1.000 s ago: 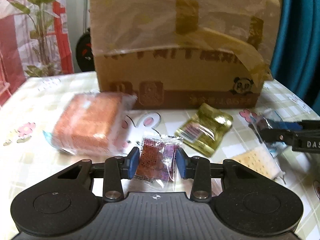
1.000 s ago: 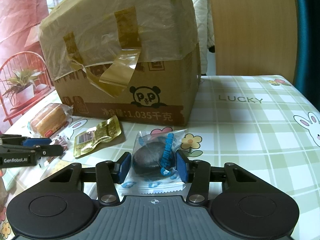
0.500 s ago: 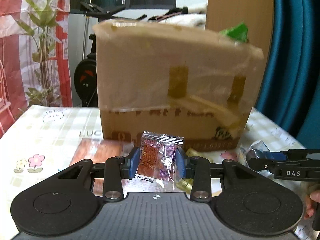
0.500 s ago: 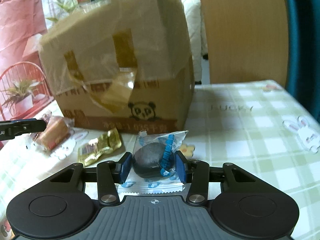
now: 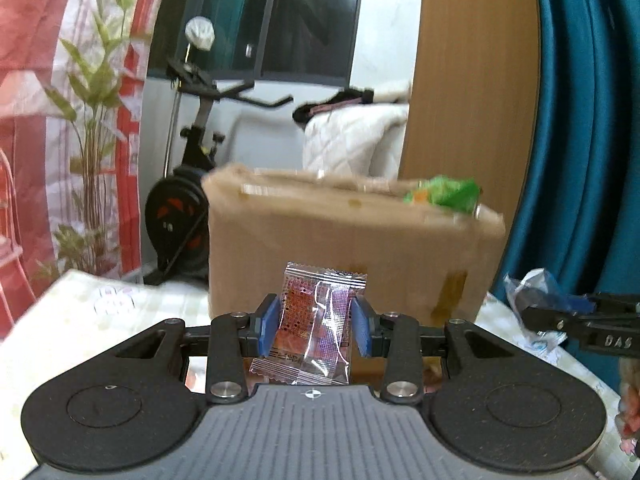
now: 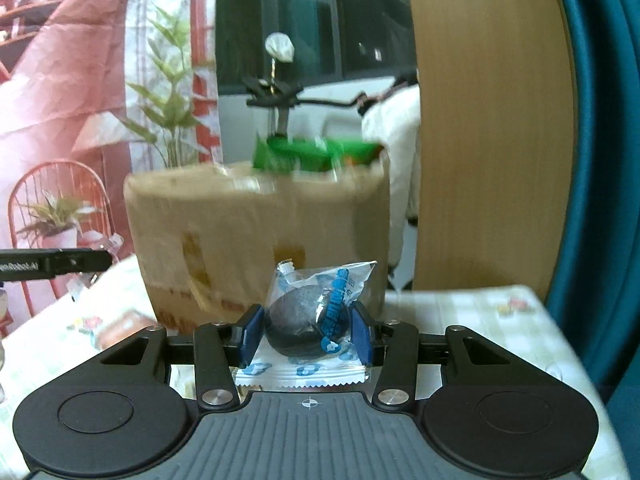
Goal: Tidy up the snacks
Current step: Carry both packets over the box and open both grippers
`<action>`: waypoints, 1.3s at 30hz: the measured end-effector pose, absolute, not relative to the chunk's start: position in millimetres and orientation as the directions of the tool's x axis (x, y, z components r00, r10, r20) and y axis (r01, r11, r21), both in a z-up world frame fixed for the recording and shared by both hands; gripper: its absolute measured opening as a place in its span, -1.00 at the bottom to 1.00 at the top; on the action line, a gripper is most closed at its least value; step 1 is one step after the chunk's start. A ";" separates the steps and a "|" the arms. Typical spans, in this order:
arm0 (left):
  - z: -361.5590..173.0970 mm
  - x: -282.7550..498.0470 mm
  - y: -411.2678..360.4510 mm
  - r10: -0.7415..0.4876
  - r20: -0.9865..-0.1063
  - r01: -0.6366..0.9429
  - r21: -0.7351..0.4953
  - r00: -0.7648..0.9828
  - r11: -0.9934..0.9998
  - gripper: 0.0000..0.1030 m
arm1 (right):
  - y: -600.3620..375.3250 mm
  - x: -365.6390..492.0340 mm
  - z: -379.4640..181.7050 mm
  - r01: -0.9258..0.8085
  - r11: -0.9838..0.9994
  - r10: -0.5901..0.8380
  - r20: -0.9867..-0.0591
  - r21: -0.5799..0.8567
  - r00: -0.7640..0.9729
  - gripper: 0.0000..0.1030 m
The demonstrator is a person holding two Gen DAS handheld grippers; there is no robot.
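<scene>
Fingers (image 5: 267, 330) over checked tablecloth (image 6: 472, 312), cardboard box (image 5: 352, 248), exercise bike (image 5: 188, 184), teal curtain (image 5: 580, 120)

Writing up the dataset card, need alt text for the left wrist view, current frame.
The left tool grips a clear packet of red snack upright between its blue pads, held in the air in front of a taped cardboard box on a checked tablecloth. A green bag pokes out of the box top, and the right tool enters from the right edge holding a crinkled wrapper.
</scene>
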State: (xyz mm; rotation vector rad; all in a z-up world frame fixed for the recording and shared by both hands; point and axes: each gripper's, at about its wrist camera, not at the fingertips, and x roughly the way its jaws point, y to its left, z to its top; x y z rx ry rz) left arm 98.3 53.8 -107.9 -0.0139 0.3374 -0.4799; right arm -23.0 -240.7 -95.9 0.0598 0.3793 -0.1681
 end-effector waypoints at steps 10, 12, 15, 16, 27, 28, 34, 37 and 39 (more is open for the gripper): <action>-71.8 105.2 50.0 -0.471 -0.231 0.463 -0.095 0.851 0.882 -0.20 | -246.8 -1.8 -32.4 0.133 0.991 -0.124 -0.276 0.012 0.953 -0.17; -68.5 107.8 48.8 -0.480 -0.224 0.470 -0.098 0.848 0.877 -0.20 | -246.7 6.7 -22.3 0.118 0.993 -0.113 -0.263 0.002 0.958 -0.17; -62.0 115.6 46.2 -0.478 -0.214 0.473 -0.081 0.852 0.878 -0.20 | -246.7 20.8 -8.9 0.097 0.995 -0.099 -0.247 -0.018 0.964 -0.17; -58.5 120.4 45.7 -0.479 -0.211 0.473 -0.084 0.852 0.877 -0.20 | -246.6 27.0 -5.4 0.092 0.996 -0.095 -0.245 -0.022 0.965 -0.17; -31.2 198.9 23.2 -0.468 -0.248 0.469 -0.062 0.848 0.881 -0.20 | -236.2 129.1 13.7 0.043 0.997 -0.062 -0.300 -0.067 0.952 -0.17; -32.5 206.0 20.9 -0.463 -0.258 0.464 -0.063 0.848 0.884 -0.20 | -234.2 138.2 11.2 0.040 0.997 -0.061 -0.318 -0.071 0.946 -0.17; -42.3 232.4 10.7 -0.459 -0.327 0.472 -0.045 0.826 0.881 -0.09 | -233.2 180.0 -9.6 0.064 0.996 -0.085 -0.405 -0.066 0.910 -0.14; -46.7 234.0 12.7 -0.443 -0.350 0.460 -0.037 0.825 0.887 0.09 | -237.4 179.3 -15.3 0.096 0.995 -0.103 -0.405 -0.037 0.908 0.21; -48.1 232.8 16.8 -0.431 -0.363 0.446 -0.045 0.826 0.894 0.14 | -240.5 172.9 -16.4 0.101 0.995 -0.099 -0.398 -0.017 0.912 0.29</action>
